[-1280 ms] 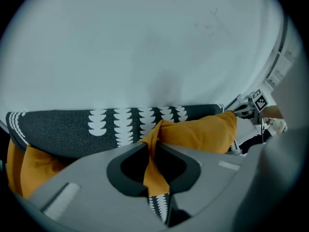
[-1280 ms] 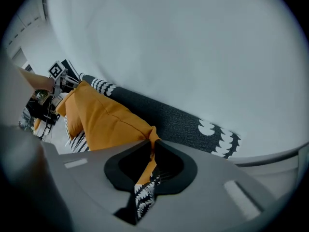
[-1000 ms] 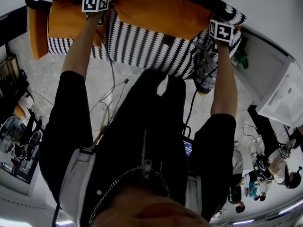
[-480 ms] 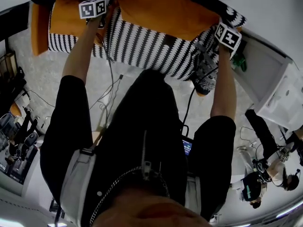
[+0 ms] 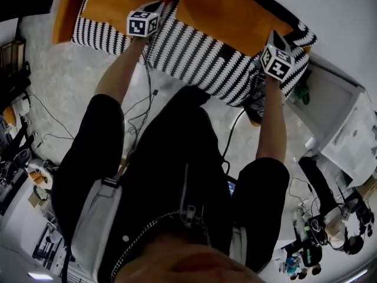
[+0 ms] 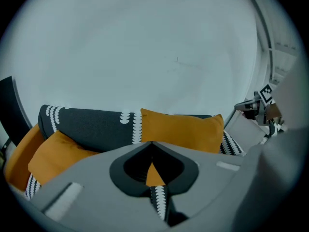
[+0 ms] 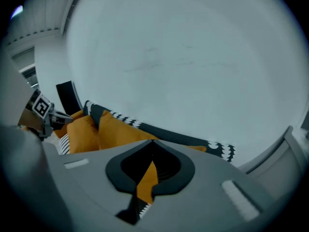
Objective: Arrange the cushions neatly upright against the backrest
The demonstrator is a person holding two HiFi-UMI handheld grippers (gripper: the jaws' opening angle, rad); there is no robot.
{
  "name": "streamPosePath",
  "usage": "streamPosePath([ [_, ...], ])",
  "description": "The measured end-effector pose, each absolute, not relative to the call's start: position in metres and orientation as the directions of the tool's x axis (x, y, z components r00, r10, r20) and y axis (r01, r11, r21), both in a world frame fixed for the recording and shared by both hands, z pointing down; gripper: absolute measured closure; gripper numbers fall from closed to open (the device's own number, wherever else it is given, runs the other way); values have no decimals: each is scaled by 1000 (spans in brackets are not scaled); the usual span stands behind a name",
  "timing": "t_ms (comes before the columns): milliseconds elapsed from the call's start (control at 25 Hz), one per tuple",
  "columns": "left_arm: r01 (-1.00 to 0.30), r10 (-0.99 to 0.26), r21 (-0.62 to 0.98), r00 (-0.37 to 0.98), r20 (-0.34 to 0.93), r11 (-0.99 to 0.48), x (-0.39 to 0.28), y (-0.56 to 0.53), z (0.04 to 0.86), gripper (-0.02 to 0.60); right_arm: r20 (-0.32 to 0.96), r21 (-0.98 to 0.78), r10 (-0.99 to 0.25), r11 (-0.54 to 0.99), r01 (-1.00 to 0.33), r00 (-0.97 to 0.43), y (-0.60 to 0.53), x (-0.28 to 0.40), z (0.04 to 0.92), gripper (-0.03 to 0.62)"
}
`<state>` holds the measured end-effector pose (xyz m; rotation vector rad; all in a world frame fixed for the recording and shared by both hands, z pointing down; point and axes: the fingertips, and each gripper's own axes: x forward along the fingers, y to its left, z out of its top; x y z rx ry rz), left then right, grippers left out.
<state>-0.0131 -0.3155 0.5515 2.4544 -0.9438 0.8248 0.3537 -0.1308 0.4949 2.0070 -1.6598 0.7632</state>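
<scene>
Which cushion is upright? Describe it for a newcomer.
Find the sofa with the black-and-white striped seat. Against its dark backrest, on the right half, stands the orange cushion. It sits square and upright, while the left-corner cushion, also orange, lies tilted.

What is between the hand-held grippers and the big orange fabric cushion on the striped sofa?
Nothing visible. The left hand-held gripper and right hand-held gripper are shut and empty, apart from the big orange fabric cushion; only the black-and-white striped sofa seat lies under the gap. The cushion stands against the dark backrest.
</scene>
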Motion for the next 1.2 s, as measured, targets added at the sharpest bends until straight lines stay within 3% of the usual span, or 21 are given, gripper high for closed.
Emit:
streamPosePath([
  [280, -665, -473, 136, 644, 601, -734, -96, -229, 526, 571, 591, -21, -806, 42, -999, -47, -89, 179, 453, 591],
  [520, -647, -507, 87, 667, 547, -757, -170, -213, 482, 571, 520, -90, -844, 99, -991, -132, -105, 37, 436, 591],
  [680, -674, -547, 93, 664, 510, -733, -175, -205, 451, 571, 542, -115, -829, 93, -989, -141, -119, 4, 430, 591],
  [1000, -707, -597, 94, 654, 464, -701, -275, -291, 432, 571, 526, -167, -830, 115, -979, -188, -232, -125, 423, 591],
  [1200, -678, -561, 82, 665, 494, -731, -325, -369, 457, 571, 549, -166, -822, 68, -984, -150, -314, -175, 449, 591],
])
